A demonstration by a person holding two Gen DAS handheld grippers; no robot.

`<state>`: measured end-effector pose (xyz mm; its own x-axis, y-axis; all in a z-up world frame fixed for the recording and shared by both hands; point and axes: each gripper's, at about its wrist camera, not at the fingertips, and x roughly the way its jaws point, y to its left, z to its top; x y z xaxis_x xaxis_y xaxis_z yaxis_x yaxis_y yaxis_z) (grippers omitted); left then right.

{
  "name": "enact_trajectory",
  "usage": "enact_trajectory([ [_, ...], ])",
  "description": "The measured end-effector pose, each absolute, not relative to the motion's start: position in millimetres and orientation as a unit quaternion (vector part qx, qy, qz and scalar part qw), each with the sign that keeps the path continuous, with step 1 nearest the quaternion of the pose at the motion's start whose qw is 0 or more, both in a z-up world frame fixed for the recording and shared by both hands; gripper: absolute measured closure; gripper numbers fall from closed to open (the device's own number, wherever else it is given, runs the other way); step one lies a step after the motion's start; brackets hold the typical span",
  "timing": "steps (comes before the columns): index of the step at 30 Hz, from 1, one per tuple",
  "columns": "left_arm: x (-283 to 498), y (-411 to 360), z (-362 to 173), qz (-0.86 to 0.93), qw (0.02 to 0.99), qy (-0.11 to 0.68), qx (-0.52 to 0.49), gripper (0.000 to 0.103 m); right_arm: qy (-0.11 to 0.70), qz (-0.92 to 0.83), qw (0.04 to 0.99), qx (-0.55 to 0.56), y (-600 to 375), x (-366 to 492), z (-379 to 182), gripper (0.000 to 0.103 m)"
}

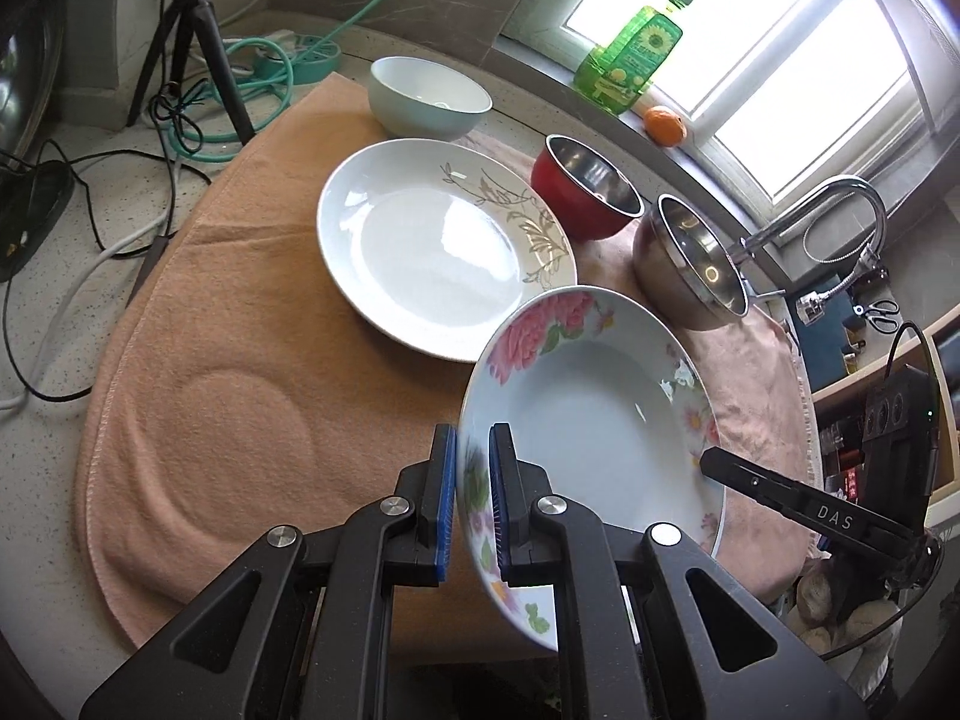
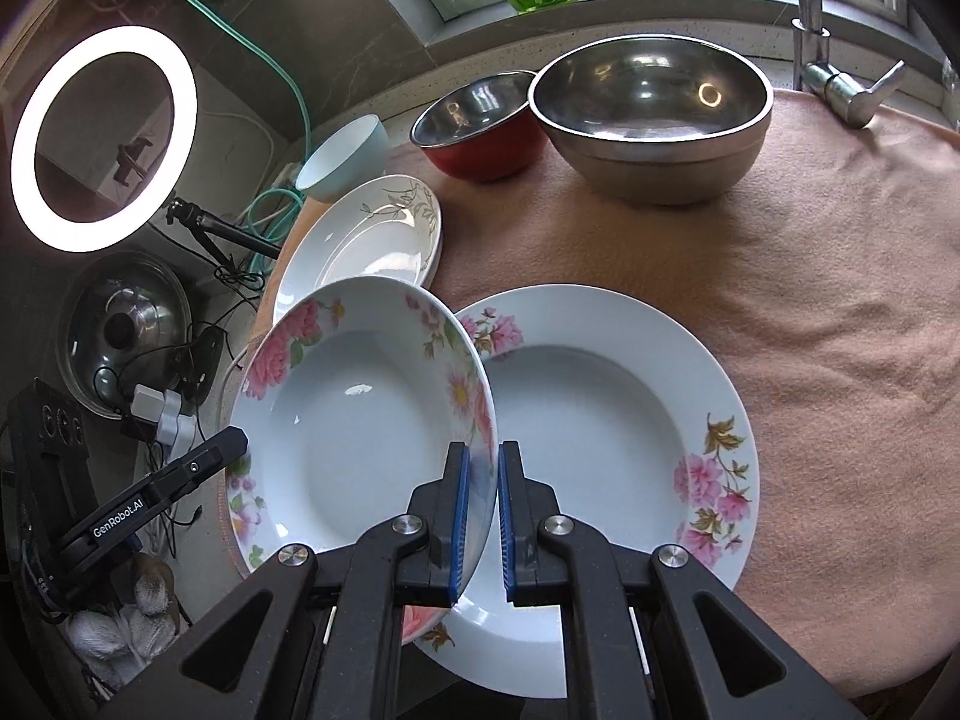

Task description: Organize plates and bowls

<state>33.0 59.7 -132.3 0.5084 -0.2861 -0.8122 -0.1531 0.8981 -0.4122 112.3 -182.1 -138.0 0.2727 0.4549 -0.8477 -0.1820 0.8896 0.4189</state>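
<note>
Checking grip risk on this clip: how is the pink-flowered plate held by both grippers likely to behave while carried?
The plate looks like glazed ceramic, so probably stiff, fairly heavy and breakable if dropped. Its glossy surface may be slippery. The left gripper and right gripper each pinch only its thin rim on opposite sides, so it could pivot or slide if either grip loosens.
</note>
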Motion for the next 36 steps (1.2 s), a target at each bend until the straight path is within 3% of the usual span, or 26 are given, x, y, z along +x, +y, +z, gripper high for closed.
enact_trajectory([
  [36,55.3,-13.3,-161.6,-0.079,0.819,0.540,-0.177,0.094,0.583,0.143,0.788,0.139,-250.5,111.0,-167.2,0.094],
])
